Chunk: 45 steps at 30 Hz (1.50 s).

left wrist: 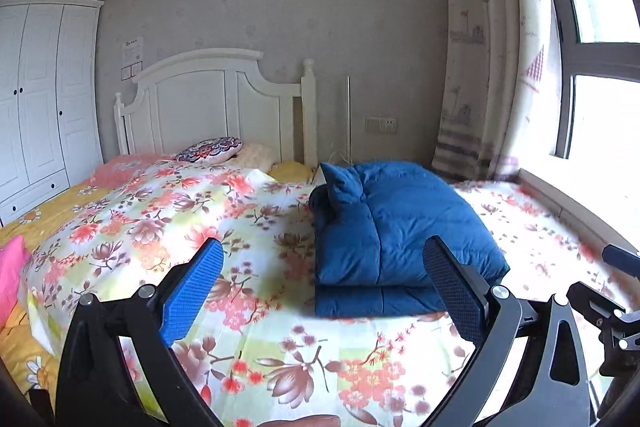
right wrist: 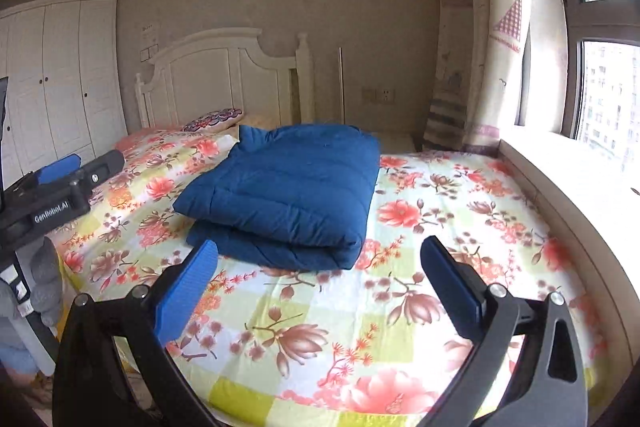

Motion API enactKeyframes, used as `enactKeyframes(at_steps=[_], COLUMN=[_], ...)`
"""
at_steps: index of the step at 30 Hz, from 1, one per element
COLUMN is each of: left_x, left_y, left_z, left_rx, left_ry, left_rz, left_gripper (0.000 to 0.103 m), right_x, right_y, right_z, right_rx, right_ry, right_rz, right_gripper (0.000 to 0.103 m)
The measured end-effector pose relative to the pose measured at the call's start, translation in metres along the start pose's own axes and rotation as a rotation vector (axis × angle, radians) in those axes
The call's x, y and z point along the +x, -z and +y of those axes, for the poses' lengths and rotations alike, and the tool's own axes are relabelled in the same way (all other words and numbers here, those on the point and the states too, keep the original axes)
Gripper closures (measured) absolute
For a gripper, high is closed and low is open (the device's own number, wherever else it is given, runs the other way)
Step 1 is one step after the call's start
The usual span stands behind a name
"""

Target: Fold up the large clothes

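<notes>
Currently your left gripper [left wrist: 322,291] and right gripper [right wrist: 318,287] hover spread wide, holding nothing; folded blue quilted coat [right wrist: 284,195] lies at twelve o'clock on the floral bedsheet [right wrist: 420,227], headboard [right wrist: 224,83] beyond.

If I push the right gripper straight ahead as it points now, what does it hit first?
Probably the folded blue jacket. The right gripper is open and empty above the floral sheet, with the jacket's near edge centred just beyond its fingertips. Depth is uncertain, so it might graze the sheet first.

White wardrobe [left wrist: 36,99], floral bed [right wrist: 360,327], bright window [left wrist: 604,59]
</notes>
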<state>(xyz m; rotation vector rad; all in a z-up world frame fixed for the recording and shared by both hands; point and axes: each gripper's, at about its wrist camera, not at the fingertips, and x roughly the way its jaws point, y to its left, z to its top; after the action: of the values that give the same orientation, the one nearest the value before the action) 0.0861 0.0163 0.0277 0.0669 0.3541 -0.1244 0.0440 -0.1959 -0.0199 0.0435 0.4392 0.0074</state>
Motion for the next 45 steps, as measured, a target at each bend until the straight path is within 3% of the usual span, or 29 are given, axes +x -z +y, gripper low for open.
enactKeyframes(at_steps=[6,16,45], left_x=[0.003,0.000,-0.005], left_y=[0.015,0.019,0.022], left_z=[0.005,0.008,0.009], left_rx=[-0.002,0.009,0.017], left_ry=[-0.038,-0.036,-0.041], left_rz=[0.029,0.035,0.025], left_gripper=[0.005,0.005,0.005], right_x=[0.002,-0.011,-0.019], right_y=[0.008,0.003,0.002], right_z=[0.015,0.031,0.041], right_rx=[0.016,-0.041,-0.042], right_ry=[0.058,0.060,0.062], right_rz=[-0.025,-0.073,-0.104], right_gripper=[0.002,0.002,0.002])
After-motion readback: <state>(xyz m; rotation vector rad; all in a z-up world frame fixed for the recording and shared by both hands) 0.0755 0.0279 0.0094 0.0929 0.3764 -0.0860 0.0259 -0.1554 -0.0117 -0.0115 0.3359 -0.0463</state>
